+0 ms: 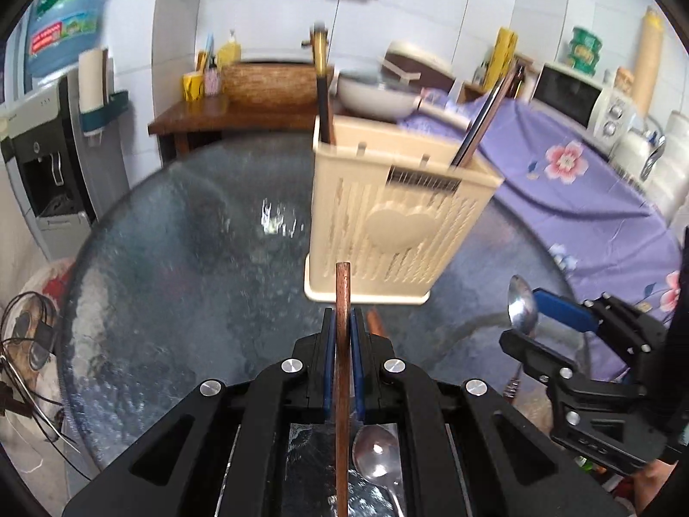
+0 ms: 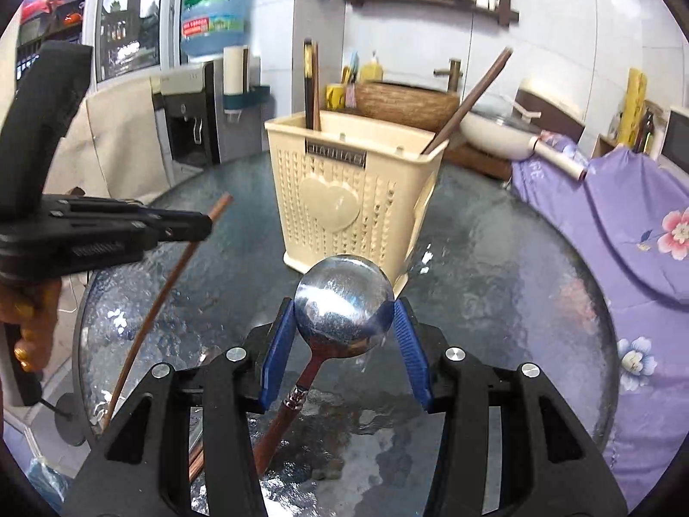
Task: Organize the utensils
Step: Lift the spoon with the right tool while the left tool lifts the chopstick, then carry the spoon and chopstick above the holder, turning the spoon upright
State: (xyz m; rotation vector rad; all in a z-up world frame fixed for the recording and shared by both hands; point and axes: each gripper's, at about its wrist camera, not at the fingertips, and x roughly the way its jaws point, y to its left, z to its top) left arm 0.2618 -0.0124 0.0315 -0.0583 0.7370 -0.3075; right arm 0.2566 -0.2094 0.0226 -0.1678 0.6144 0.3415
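A cream slotted utensil holder (image 1: 387, 215) (image 2: 349, 198) stands on the round glass table (image 1: 181, 267) (image 2: 495, 284), with dark chopsticks (image 1: 323, 86) (image 2: 311, 86) and a brown chopstick (image 1: 482, 120) (image 2: 469, 94) standing in it. My left gripper (image 1: 343, 323) (image 2: 206, 222) is shut on a brown wooden chopstick (image 1: 343, 344) (image 2: 172, 275), short of the holder. My right gripper (image 2: 344, 331) (image 1: 527, 323) is shut on a metal spoon (image 2: 344, 301) (image 1: 522, 306) with a brown handle, bowl up, in front of the holder. Another spoon (image 1: 379, 461) lies under the left gripper.
A purple floral cloth (image 1: 581, 198) (image 2: 637, 224) covers the surface to the right. A white pan (image 1: 379, 94) (image 2: 499, 133), a microwave (image 1: 577, 99), a wooden basin (image 2: 405, 103) and a water dispenser (image 1: 47, 163) (image 2: 189, 129) stand behind the table.
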